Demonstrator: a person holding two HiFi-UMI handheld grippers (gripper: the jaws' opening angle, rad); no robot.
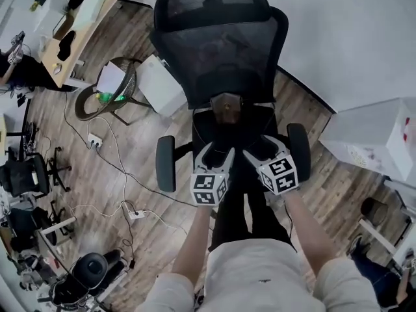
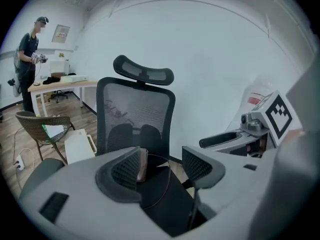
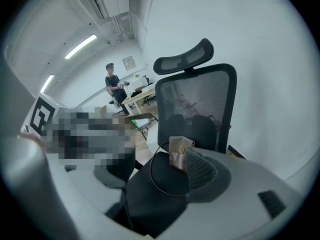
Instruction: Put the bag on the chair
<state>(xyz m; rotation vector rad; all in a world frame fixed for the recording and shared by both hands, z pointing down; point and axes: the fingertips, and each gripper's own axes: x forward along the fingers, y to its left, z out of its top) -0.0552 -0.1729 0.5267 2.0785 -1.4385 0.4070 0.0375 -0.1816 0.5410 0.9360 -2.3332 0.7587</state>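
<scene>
A small brown bag (image 1: 226, 107) stands upright on the seat of the black mesh office chair (image 1: 221, 51), close to the backrest. Its thin dark strap (image 3: 152, 181) lies in a loop on the seat cushion. My left gripper (image 1: 216, 156) and right gripper (image 1: 259, 149) hover side by side over the seat's front part, short of the bag. Both are open with nothing between their fingers. In the left gripper view the bag (image 2: 143, 164) peeks out beside the left finger (image 2: 125, 169). The right gripper view shows the bag (image 3: 179, 151) just beyond the right finger (image 3: 200, 171).
A wicker chair (image 1: 107, 90) and a white box (image 1: 161, 83) stand left of the office chair. Cables and a power strip (image 1: 95, 140) lie on the wooden floor. White boxes (image 1: 383, 135) sit at the right. A person (image 2: 27, 54) stands by a wooden desk (image 1: 78, 25).
</scene>
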